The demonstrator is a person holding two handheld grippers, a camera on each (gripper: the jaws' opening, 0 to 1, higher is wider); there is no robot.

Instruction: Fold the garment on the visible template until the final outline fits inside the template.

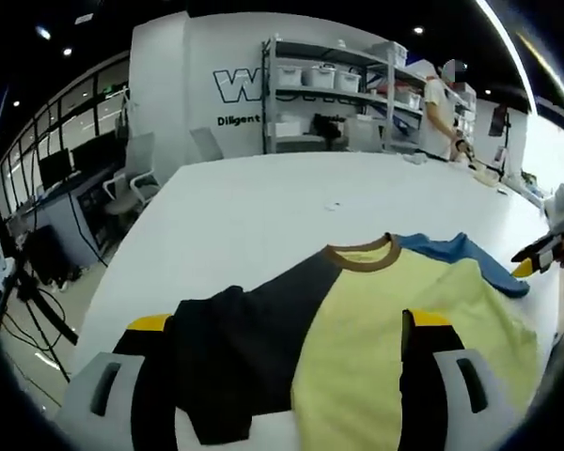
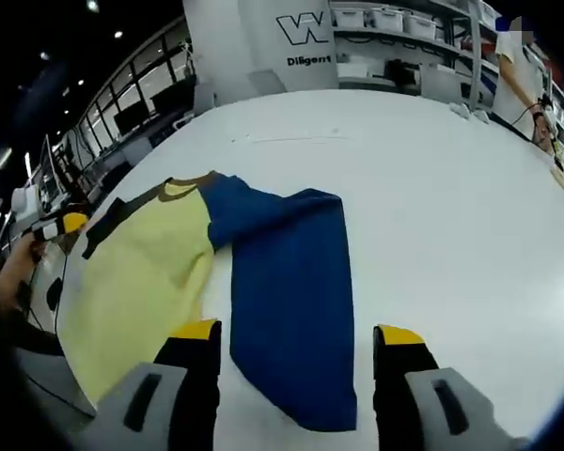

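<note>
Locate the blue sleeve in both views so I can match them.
Left gripper view: blue sleeve at right of centre, beyond the yellow body, beside the brown collar.
Right gripper view: blue sleeve at lower centre, running down between the jaws.
Shared landmark: the brown collar.

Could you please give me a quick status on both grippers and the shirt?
Both hand-held grippers open: left, right. Shirt flat on table, unfolded, blue sleeve spread between right jaws. Nothing in the way.

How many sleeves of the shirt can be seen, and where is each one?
2. The blue sleeve lies spread on the table between the right gripper's jaws. The black sleeve lies between the left gripper's jaws.
</note>
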